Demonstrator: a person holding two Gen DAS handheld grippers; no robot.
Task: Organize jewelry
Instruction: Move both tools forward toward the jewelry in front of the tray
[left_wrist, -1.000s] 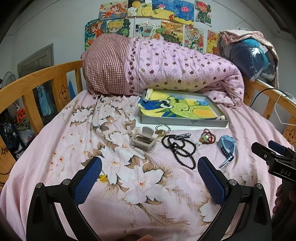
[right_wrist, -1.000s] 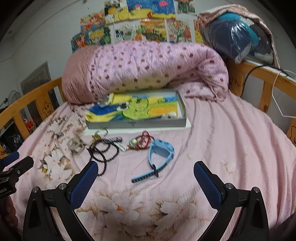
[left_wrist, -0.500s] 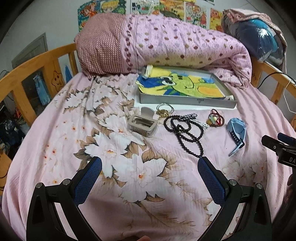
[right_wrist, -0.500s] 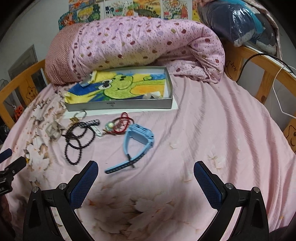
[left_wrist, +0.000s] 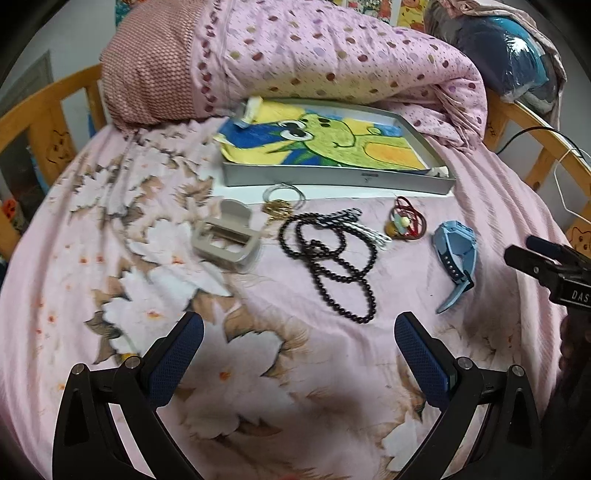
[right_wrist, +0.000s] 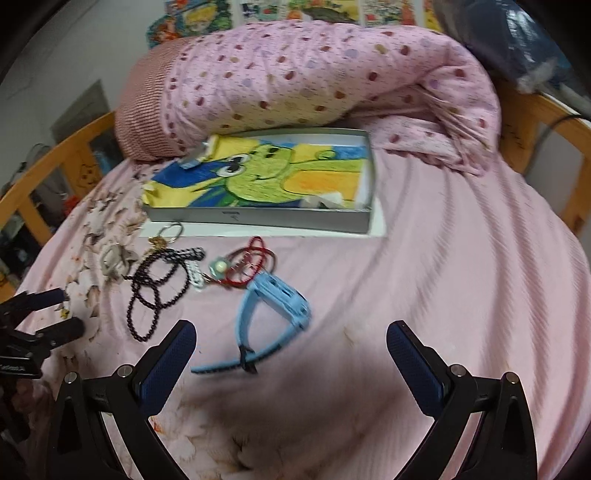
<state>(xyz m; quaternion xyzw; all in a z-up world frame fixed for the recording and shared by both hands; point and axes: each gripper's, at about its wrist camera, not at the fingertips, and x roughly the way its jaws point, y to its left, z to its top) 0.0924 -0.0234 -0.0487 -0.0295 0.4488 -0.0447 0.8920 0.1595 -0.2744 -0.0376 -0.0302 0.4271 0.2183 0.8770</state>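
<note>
The left gripper (left_wrist: 298, 336) hangs low over the bed (left_wrist: 92, 258), its blue-padded fingers (left_wrist: 177, 354) spread wide with nothing between them. Beyond the fingertips lies a row of jewelry on the pink floral sheet. Nearest is a long black bead necklace (left_wrist: 332, 254), coiled in several loops. To its left sits a beige hair claw clip (left_wrist: 227, 236), lying on its side. Behind these, just in front of the tray, are thin silver bangles (left_wrist: 284, 192) with a small gold-coloured piece (left_wrist: 279, 208) touching them. A black-and-white beaded strand (left_wrist: 354, 221) lies at the necklace's far right edge, and beside it is a red cord bracelet (left_wrist: 408, 218) with a pale bead. Further right a light blue watch (left_wrist: 456, 254) rests on its side, strap curling toward the camera.

A shallow grey tray (left_wrist: 332, 181) stands behind the jewelry, against a rolled pink dotted quilt (left_wrist: 332, 62); it holds a colourful cartoon drawing (left_wrist: 325, 140) and none of the jewelry. The tray sits on something flat and white.

The right gripper (right_wrist: 291, 339) also hovers over the bed with its fingers (right_wrist: 170, 358) wide apart and empty. In its view the blue watch (right_wrist: 277, 306) lies just ahead, between the fingertips and slightly left of centre, with the red bracelet (right_wrist: 247, 266) and bead necklace (right_wrist: 155, 291) beyond and to the left. This view is blurred. Each gripper shows at the edge of the other's view. A wooden bed rail (left_wrist: 48, 122) curves round the mattress.
</note>
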